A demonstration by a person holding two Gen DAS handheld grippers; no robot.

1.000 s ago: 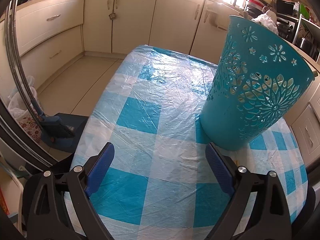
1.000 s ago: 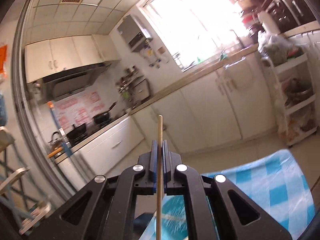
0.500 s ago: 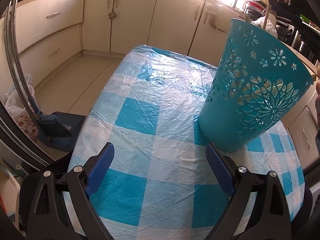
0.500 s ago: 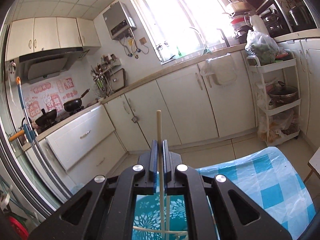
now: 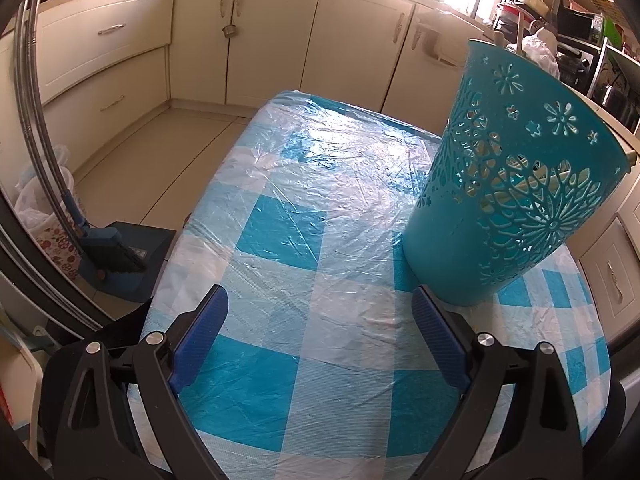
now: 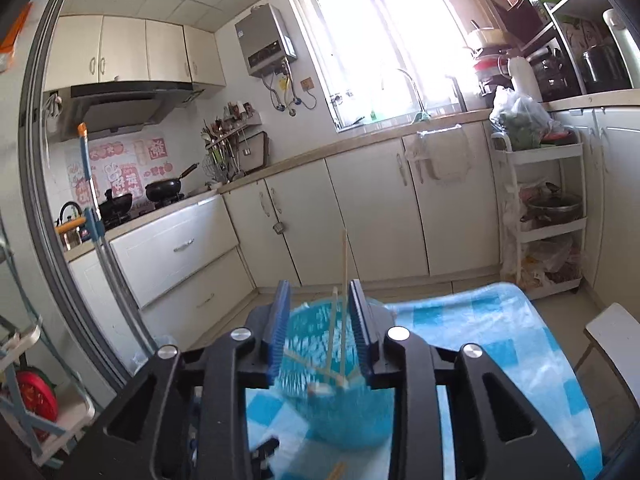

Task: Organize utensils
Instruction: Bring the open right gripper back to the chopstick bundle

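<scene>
Checked tablecloth (image 5: 280, 236), cream kitchen cabinets (image 5: 272, 40)

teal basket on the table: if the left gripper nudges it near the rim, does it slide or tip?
Probably tips. The basket is tall, widens toward the rim and stands on a narrow base. Its walls are perforated thin plastic holding only a few chopsticks, so likely light. The crinkled plastic tablecloth may be slick, so a low push might slide it instead.

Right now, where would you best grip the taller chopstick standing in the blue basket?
Take the taller chopstick by its bare top end, coming from above. It stands nearly upright and rises past the blue basket's rim, while its lower part sits inside among other sticks.
</scene>
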